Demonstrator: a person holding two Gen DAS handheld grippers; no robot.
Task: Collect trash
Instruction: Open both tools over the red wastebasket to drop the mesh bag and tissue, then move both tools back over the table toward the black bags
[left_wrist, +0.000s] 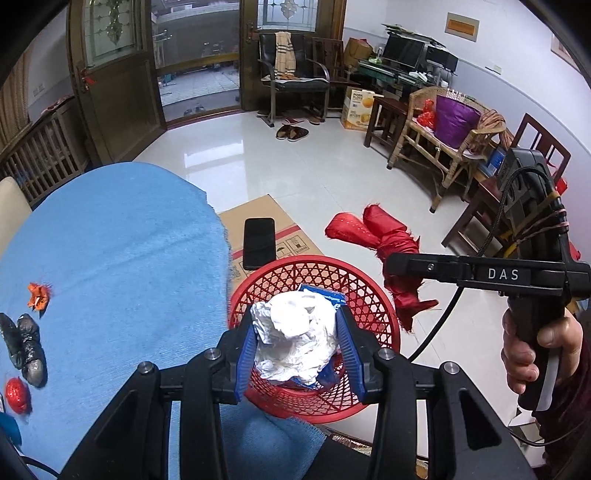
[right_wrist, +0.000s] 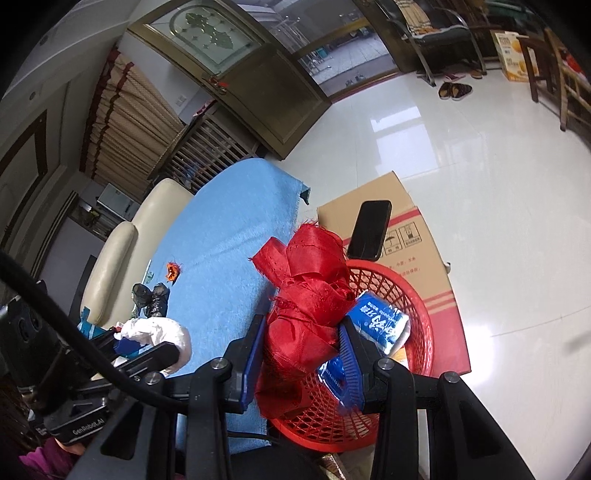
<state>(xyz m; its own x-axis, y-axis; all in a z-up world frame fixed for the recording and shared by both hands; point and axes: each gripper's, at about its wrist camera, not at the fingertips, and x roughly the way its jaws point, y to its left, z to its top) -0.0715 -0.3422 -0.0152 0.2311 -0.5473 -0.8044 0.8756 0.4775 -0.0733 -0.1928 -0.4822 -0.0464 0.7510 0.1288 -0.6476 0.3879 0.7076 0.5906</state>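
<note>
Left wrist view: left tool (left_wrist: 299, 345) clamped on a crumpled white paper wad (left_wrist: 297, 338), blue pads pressed against both its sides, hanging right above the red mesh basket (left_wrist: 373, 295). Inside the basket, under the wad, a blue packet (left_wrist: 325, 293) partly hidden. Just left of the basket, a worktop draped in a blue cloth (left_wrist: 118, 258). On that cloth, well left of the basket: a small orange scrap (left_wrist: 38, 295), a dark grey crumpled piece (left_wrist: 24, 341) and a red foil ball (left_wrist: 16, 395). Just behind the basket, a flat cardboard box (left_wrist: 258, 210) with a black phone (left_wrist: 259, 243) lying on it. Right of the basket, right tool seen from the side, gripped by a hand (left_wrist: 535, 350), with red fabric (left_wrist: 388, 258) bunched at its tip; grip itself not clear from this side.

Right wrist view: right tool (right_wrist: 303, 339) closed on the red fabric bundle (right_wrist: 306, 295), held over the left rim of the red mesh basket (right_wrist: 421, 314). In the basket, just right of the bundle, the blue packet (right_wrist: 382, 325) with white lettering. Behind the basket, the cardboard box (right_wrist: 369, 195) and the phone (right_wrist: 371, 229). Left of the basket, the blue cloth (right_wrist: 229, 240) with the orange scrap (right_wrist: 173, 271) and the dark piece (right_wrist: 151, 295), plus the white wad (right_wrist: 159, 332) in the left tool.
</note>
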